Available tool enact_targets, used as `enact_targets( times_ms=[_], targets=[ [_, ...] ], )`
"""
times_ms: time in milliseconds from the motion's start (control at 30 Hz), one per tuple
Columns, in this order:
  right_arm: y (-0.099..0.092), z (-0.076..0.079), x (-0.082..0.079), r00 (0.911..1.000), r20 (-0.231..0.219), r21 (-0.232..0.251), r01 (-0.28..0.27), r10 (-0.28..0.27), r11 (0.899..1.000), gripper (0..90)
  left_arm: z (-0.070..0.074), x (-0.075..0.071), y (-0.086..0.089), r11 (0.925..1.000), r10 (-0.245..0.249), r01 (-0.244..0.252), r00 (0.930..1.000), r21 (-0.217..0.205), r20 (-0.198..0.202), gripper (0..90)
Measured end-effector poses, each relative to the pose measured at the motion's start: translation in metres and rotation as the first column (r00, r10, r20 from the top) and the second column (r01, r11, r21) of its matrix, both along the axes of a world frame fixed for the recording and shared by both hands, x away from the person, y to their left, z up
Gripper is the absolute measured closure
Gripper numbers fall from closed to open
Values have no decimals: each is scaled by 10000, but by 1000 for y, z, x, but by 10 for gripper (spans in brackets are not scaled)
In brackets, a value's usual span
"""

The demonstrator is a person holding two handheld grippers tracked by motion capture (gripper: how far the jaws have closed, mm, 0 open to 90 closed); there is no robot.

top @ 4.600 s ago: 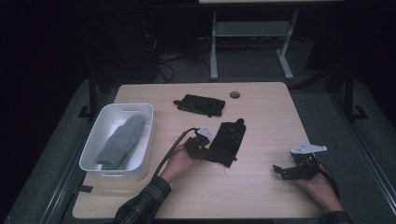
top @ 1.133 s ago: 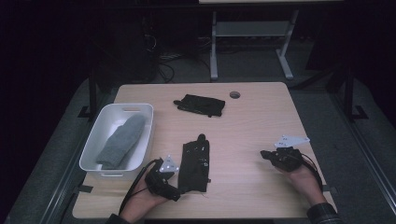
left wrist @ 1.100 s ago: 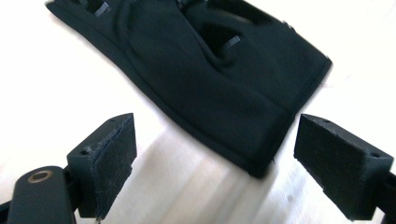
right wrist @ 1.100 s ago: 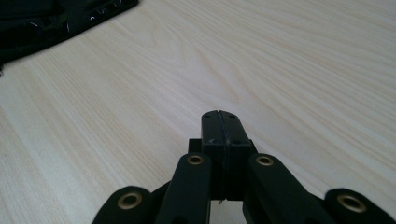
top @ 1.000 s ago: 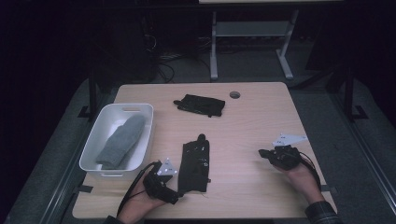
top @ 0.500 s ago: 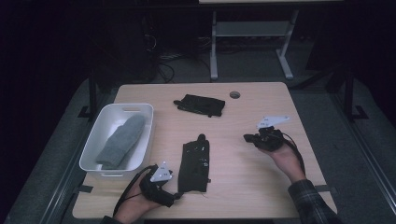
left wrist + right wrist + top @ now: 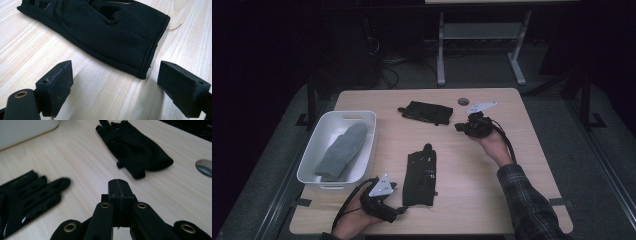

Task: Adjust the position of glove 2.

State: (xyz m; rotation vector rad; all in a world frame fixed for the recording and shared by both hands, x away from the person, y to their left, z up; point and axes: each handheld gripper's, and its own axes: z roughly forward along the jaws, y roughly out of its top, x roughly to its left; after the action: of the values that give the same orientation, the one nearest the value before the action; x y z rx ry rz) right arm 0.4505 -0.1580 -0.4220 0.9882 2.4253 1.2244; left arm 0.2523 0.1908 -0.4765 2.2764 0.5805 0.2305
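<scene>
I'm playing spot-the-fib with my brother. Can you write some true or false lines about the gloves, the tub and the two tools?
1. The left tool is open, with the near black glove's cuff just ahead of it. True.
2. The right tool grips the far black glove. False: it is shut on nothing, short of that glove.
3. A grey mitten lies in the white tub. True.
4. Both black gloves are in the tub. False: both lie on the wooden table.

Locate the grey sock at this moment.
In the high view the grey sock lies inside the white bin at the table's left side, left of the near black glove.
</scene>
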Motion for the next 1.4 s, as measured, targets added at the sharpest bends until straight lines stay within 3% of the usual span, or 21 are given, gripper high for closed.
enact_targets(
  times_ms=[200, 400, 600, 667, 800, 933, 1000, 1167, 1400],
  targets=[
    [23, -5, 27, 10000, 27, -72, 95, -95, 9999, 900, 0, 0, 1, 9999, -141, 141, 9999, 77, 27, 123],
    [33, -15, 57, 9990, -101, -211, 426, -428, 9989, 900, 1, 0, 1, 9996, -251, 251, 9997, 86, 21, 123],
    [42, -27, 76, 9968, -77, -303, 793, -795, 9964, 900, 1, 0, 2, 9995, -280, 280, 9996, 112, 42, 123],
    [46, -32, 82, 9966, -125, -535, 807, -815, 9953, 900, 1, 0, 2, 9995, -286, 285, 9996, 114, 46, 123],
    [51, -39, 86, 9964, -89, -851, 833, -844, 9929, 900, 1, 0, 2, 9996, -280, 279, 9996, 53, 43, 123],
    [53, -49, 86, 9959, -446, -1389, 718, -787, 9877, 900, 0, 0, 1, 9996, -296, 295, 9996, 40, 41, 123],
    [50, -50, 86, 9954, -498, -1112, 759, -819, 9909, 900, 0, 0, 1, 9995, -297, 297, 9995, 43, 40, 123],
    [49, -49, 80, 9964, -476, -1251, 638, -702, 9901, 900, 0, 0, 1, 9996, -295, 295, 9996, 41, 39, 123],
    [39, -51, 58, 9977, -450, -951, 454, -499, 9944, 900, 0, 0, 1, 9995, -298, 298, 9995, 41, 43, 123]
  ],
)
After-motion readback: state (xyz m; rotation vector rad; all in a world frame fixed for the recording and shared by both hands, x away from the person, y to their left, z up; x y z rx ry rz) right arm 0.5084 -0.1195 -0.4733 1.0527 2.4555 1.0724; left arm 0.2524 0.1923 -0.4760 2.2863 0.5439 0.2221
